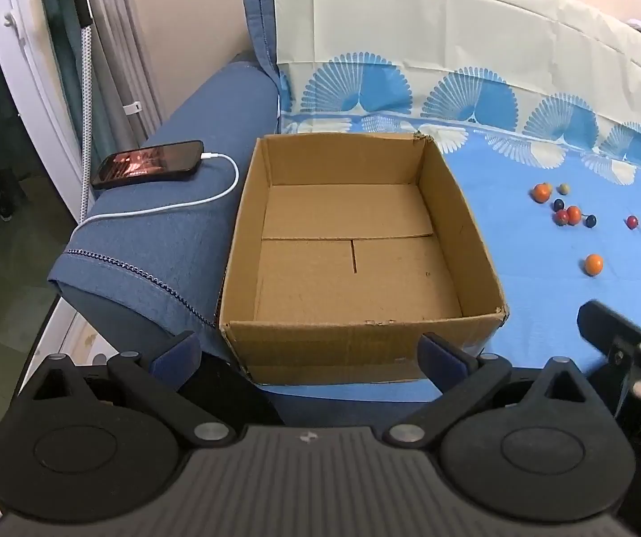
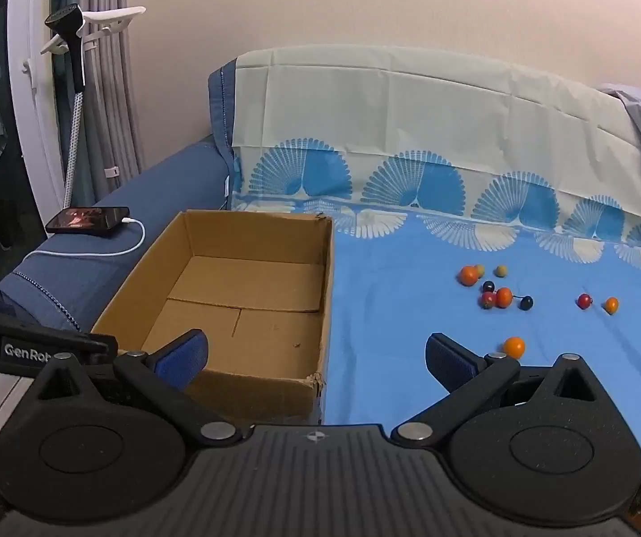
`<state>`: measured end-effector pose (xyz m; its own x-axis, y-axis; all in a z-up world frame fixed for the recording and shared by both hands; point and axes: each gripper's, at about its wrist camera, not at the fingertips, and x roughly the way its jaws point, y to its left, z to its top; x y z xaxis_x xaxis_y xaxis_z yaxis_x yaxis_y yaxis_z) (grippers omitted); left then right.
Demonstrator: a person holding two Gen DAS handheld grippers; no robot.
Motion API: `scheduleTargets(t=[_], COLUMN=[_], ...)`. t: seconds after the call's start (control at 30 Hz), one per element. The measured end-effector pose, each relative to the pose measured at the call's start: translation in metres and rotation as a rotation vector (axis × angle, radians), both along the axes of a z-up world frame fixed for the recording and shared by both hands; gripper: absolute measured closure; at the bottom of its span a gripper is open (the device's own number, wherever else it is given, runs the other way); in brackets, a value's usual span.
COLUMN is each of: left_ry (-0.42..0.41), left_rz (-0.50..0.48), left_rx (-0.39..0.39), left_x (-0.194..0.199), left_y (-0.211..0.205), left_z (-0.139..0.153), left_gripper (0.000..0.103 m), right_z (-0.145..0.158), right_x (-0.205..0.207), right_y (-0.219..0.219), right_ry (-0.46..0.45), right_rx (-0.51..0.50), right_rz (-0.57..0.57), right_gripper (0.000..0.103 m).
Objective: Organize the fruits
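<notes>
An empty brown cardboard box (image 1: 477, 232) (image 2: 327, 295) sits on a blue cloth-covered sofa seat. Several small fruits, orange, red and dark, lie scattered on the cloth to its right, with a cluster (image 1: 564, 210) (image 2: 494, 291) and a lone orange fruit (image 1: 593, 264) (image 2: 514, 347) nearer me. My left gripper (image 1: 311, 351) is open and empty in front of the box's near wall. My right gripper (image 2: 318, 355) is open and empty, hovering over the box's near right corner, left of the lone orange fruit. The right gripper's body shows in the left wrist view (image 1: 624, 349).
A phone (image 1: 148, 163) (image 2: 87, 220) on a white charging cable (image 1: 186, 206) lies on the blue sofa arm left of the box. A cream and blue patterned cloth (image 2: 409, 134) covers the backrest. A stand and curtain are at far left.
</notes>
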<state>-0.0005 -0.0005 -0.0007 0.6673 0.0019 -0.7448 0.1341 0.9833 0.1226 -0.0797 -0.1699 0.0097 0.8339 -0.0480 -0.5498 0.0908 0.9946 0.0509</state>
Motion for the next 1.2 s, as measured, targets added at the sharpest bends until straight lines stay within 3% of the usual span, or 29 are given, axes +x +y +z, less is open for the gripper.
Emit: scheduleTargets(t=[0.27, 0.67, 1.2], left_ry=[0.017, 0.057, 0.064], left_rz=[-0.002, -0.017, -0.021], left_rx=[-0.018, 0.016, 0.040], left_x=[0.005, 0.021, 0.023], left_y=[0.001, 0.003, 0.000], left_z=[-0.006, -0.024, -0.023], left_gripper=[0.000, 0.000, 0.000], right_z=[-0.006, -0.014, -0.015], right_x=[0.008, 0.018, 0.020], right_y=[0.002, -0.002, -0.004], right_ry=[0.025, 0.076, 0.086], right_rx=[0.002, 0.013, 0.024], right_rz=[0.012, 0.021, 0.025], right_gripper=[0.001, 0.001, 0.001])
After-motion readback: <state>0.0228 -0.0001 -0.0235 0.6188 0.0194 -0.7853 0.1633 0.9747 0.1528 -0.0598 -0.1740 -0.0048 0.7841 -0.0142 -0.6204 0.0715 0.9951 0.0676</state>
